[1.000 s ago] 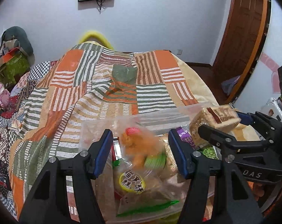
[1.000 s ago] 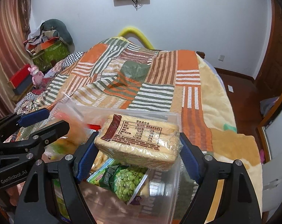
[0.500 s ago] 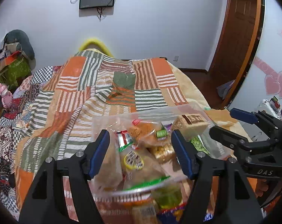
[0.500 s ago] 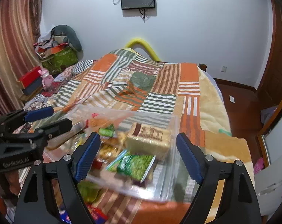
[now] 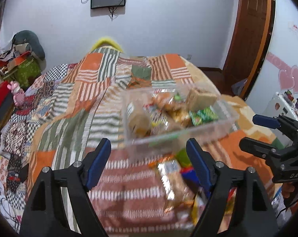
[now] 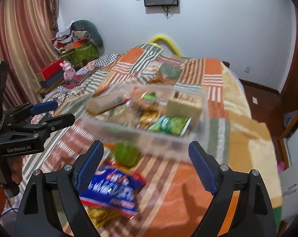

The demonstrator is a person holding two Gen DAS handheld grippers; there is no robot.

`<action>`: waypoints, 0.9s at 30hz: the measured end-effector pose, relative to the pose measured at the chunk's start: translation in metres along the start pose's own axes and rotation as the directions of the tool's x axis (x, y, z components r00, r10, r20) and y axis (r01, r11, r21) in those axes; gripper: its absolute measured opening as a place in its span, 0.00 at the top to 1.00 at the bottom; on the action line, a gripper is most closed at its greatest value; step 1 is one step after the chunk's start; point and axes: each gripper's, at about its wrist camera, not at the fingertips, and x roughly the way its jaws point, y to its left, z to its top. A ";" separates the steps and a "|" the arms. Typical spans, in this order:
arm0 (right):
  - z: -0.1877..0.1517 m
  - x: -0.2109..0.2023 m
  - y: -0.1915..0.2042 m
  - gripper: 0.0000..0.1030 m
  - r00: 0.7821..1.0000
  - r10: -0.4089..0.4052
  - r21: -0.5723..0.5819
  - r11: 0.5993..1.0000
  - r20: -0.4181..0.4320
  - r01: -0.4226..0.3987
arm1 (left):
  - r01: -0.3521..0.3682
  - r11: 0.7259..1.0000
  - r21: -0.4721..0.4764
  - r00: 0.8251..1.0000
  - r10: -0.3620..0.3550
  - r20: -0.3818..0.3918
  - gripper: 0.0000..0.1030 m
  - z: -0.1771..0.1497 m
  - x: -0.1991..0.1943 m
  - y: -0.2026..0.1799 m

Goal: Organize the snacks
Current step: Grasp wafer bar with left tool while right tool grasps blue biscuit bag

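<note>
A clear plastic bin (image 5: 225, 127) sits on the bed and holds several snack packs, among them a wrapped bread block (image 5: 201, 98) and a green pea bag (image 5: 203, 115). It also shows in the right wrist view (image 6: 101, 124). My left gripper (image 5: 149, 158) is open and empty, just short of the bin's near wall. My right gripper (image 6: 147, 162) is open and empty, also short of the bin. Loose snacks lie in front of the bin: a blue bag (image 6: 111, 192), a green pack (image 6: 127, 155), a gold pack (image 5: 173, 181).
The bed carries a patchwork striped quilt (image 5: 85, 102). Boxes and a pink toy (image 6: 68, 73) stand left of the bed by the curtain. A wooden door (image 5: 249, 29) is at the right. A white cabinet (image 6: 292, 185) stands at the near right.
Both grippers have pulled back and up from the bin. The right gripper let go of the bread block, which now lies in the bin. Loose snacks in front of the bin came into view.
</note>
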 end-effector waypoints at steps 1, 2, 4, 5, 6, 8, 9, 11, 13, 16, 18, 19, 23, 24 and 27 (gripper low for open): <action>-0.003 0.003 0.003 0.15 1.000 0.007 0.000 1.000 -0.009 -0.007 | -0.010 1.000 0.002 1.000 0.010 -0.006 0.24 -0.007 -0.002 0.002; -0.007 0.004 0.005 0.15 1.000 0.013 0.003 1.000 -0.017 -0.013 | -0.016 1.000 0.002 1.000 0.016 -0.012 0.24 -0.013 -0.002 0.004; -0.012 0.013 0.012 0.15 0.999 0.030 0.004 1.000 -0.043 -0.030 | -0.021 1.000 0.004 0.999 0.021 -0.036 0.24 -0.027 -0.003 0.009; -0.013 0.018 0.015 0.15 0.998 0.037 0.001 0.999 -0.059 -0.037 | -0.022 1.000 0.004 0.999 0.022 -0.044 0.24 -0.032 -0.003 0.010; -0.015 0.025 0.019 0.15 0.996 0.045 -0.002 0.999 -0.078 -0.045 | -0.025 1.000 0.007 0.998 0.025 -0.054 0.24 -0.037 -0.002 0.012; -0.019 0.033 0.025 0.15 0.992 0.062 -0.015 0.998 -0.111 -0.065 | -0.031 0.999 0.011 0.997 0.032 -0.075 0.24 -0.048 0.000 0.014; -0.020 0.038 0.027 0.15 0.991 0.060 -0.022 0.998 -0.123 -0.063 | -0.030 1.000 0.009 0.996 0.031 -0.082 0.24 -0.051 0.001 0.015; -0.021 0.047 0.031 0.15 0.989 0.045 -0.037 0.998 -0.142 -0.051 | -0.016 1.000 -0.006 0.994 0.015 -0.105 0.24 -0.059 0.005 0.017; -0.025 0.055 0.030 0.15 0.987 0.030 -0.043 0.998 -0.161 -0.037 | -0.004 1.000 -0.016 0.992 0.002 -0.123 0.24 -0.065 0.009 0.016; -0.033 0.053 0.027 0.15 0.985 0.024 -0.036 0.999 -0.168 -0.030 | 0.013 1.000 -0.021 0.990 -0.016 -0.139 0.24 -0.070 0.016 0.012; -0.038 0.051 0.019 0.15 0.986 0.002 -0.035 0.999 -0.168 -0.008 | 0.025 0.999 -0.024 0.989 -0.028 -0.144 0.24 -0.072 0.018 0.008; -0.041 0.048 0.017 0.15 0.986 -0.006 -0.034 0.999 -0.168 0.001 | 0.032 0.999 -0.026 0.989 -0.035 -0.146 0.24 -0.072 0.020 0.006; -0.047 0.042 0.002 0.15 0.984 -0.018 -0.019 1.000 -0.177 0.015 | 0.057 0.998 -0.029 0.986 -0.061 -0.157 0.24 -0.071 0.031 -0.003; -0.048 0.041 0.000 0.15 0.984 -0.018 -0.019 1.000 -0.177 0.015 | 0.061 0.998 -0.027 0.985 -0.064 -0.159 0.24 -0.071 0.033 -0.005; -0.049 0.039 -0.003 0.15 0.985 -0.012 -0.029 1.000 -0.175 0.007 | 0.071 0.997 -0.023 0.982 -0.074 -0.172 0.24 -0.070 0.044 -0.012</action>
